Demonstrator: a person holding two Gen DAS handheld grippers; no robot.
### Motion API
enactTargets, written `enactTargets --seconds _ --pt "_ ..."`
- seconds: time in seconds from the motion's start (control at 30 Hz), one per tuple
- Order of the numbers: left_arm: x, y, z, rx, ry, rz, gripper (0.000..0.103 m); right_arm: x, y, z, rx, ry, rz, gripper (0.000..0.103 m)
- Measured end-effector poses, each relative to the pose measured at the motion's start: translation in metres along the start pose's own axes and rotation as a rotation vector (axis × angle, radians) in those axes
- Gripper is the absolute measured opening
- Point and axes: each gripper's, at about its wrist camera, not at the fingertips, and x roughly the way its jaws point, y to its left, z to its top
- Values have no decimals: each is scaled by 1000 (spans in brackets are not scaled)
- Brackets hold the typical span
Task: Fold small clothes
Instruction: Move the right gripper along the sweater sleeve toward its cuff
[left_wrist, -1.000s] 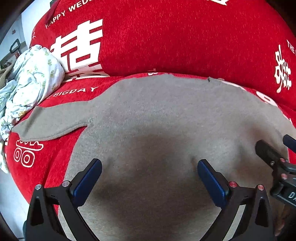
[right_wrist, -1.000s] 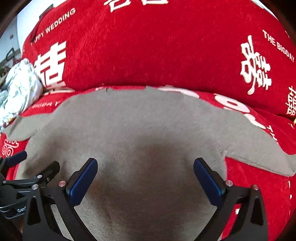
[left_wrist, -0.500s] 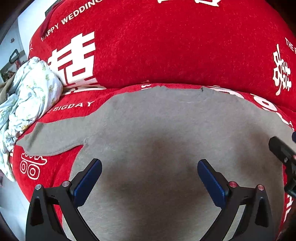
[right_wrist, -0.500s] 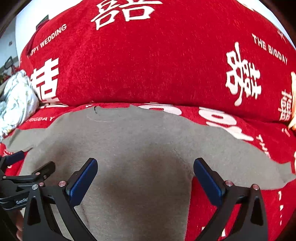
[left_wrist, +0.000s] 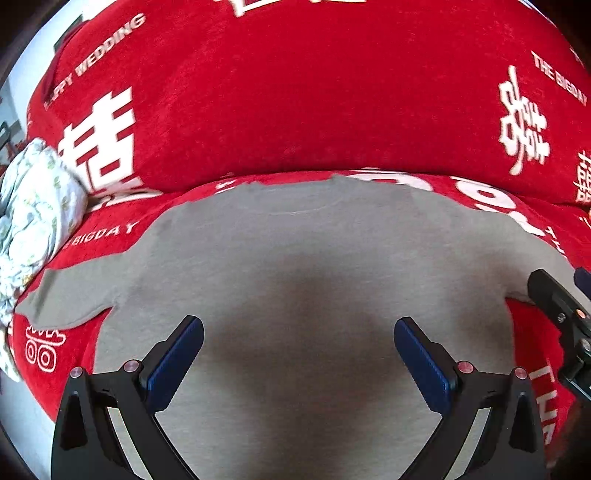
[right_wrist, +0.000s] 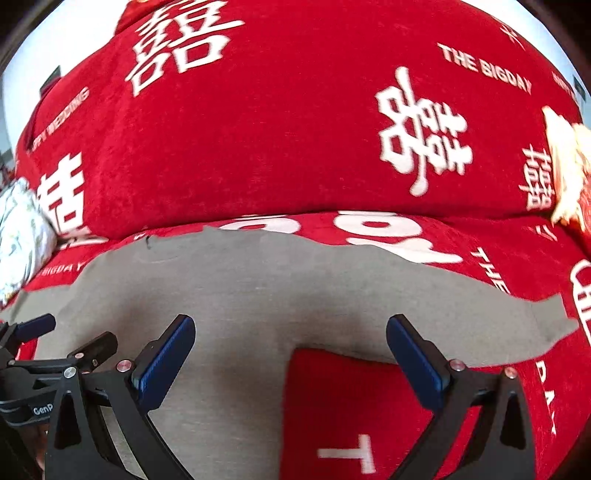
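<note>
The grey top (left_wrist: 303, 280) lies flat on the red sofa (left_wrist: 295, 103), neck toward the backrest, sleeves spread to either side. Both claws gape wide and hold nothing — the left claw (left_wrist: 298, 354) over the body, the right claw (right_wrist: 291, 350) by the armpit and right sleeve (right_wrist: 480, 325). Best to pinch each sleeve near its cuff — one layer only — and lay it straight across the chest.

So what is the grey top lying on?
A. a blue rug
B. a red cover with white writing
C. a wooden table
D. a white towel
B: the flat grey long-sleeved fabric top lies spread on the red plush cover with white lettering, and that red fabric shows all around its sleeves and collar.
</note>
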Motion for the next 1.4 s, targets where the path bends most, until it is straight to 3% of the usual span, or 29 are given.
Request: enactTargets --seconds 0.87,1.4 --pt "-4 -110 20 115 15 -102 103 -8 -104 15 139 -15 -151 103" --pt "-5 -162 27 145 31 -179 103 -7 -162 5 213 22 -245 103"
